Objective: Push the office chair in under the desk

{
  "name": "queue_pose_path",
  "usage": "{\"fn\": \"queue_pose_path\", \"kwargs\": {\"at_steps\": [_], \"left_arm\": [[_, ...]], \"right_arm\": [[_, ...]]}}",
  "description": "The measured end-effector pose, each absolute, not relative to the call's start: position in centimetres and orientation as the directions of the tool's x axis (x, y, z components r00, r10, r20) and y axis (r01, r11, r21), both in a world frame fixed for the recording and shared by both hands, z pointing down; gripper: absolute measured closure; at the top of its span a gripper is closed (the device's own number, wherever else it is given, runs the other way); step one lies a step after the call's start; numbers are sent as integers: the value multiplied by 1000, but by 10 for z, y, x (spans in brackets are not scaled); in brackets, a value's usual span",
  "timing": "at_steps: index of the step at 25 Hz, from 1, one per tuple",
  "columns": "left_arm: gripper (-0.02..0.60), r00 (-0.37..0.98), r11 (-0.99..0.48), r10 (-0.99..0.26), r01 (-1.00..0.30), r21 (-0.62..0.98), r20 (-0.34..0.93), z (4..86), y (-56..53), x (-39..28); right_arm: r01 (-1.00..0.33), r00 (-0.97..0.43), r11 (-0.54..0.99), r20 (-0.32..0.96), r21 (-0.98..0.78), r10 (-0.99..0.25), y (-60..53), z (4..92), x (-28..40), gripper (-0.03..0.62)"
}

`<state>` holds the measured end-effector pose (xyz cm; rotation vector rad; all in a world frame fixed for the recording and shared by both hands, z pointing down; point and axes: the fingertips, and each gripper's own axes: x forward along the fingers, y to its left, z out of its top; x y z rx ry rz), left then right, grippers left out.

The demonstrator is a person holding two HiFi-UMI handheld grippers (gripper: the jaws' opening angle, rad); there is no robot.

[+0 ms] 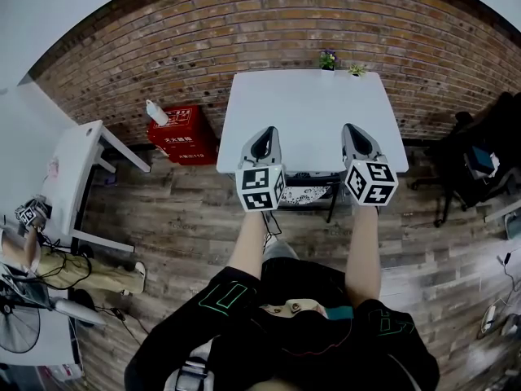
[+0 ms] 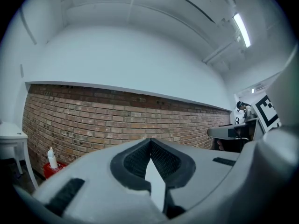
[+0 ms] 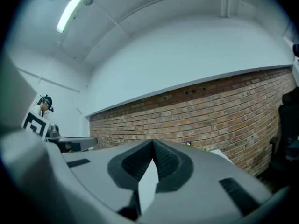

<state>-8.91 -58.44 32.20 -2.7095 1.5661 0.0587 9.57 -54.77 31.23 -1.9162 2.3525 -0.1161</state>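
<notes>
Smooth matt desk — rough brick wall.

A white desk is standing on the wooden plank floor. A small purple-flowered plant and a green sprig are sitting at the desk's far edge. Left of the desk, a red crate is resting on the floor, and a white side table is standing further left.

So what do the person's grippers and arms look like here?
The left gripper and right gripper are light grey tapering wedges with black ribbed pads at the tips. Each carries a white cube with black square markers. Forearms are bare below a black short-sleeved top with green line print.
</notes>
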Motion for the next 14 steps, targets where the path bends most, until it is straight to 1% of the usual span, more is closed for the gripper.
{"fn": "queue_pose_path", "kwargs": {"at_steps": [5,14], "left_arm": [[574,500,-500,-865,-866,15,-37,325,-585,-89],[574,482,-483,-875,-875,18,-44,326,-588,-91]], "right_arm": [[-974,-194,199,-54,-108,-980,-546,304,98,589],[-977,-185,189,-44,-99,-982,-549,305,101,589]]}}
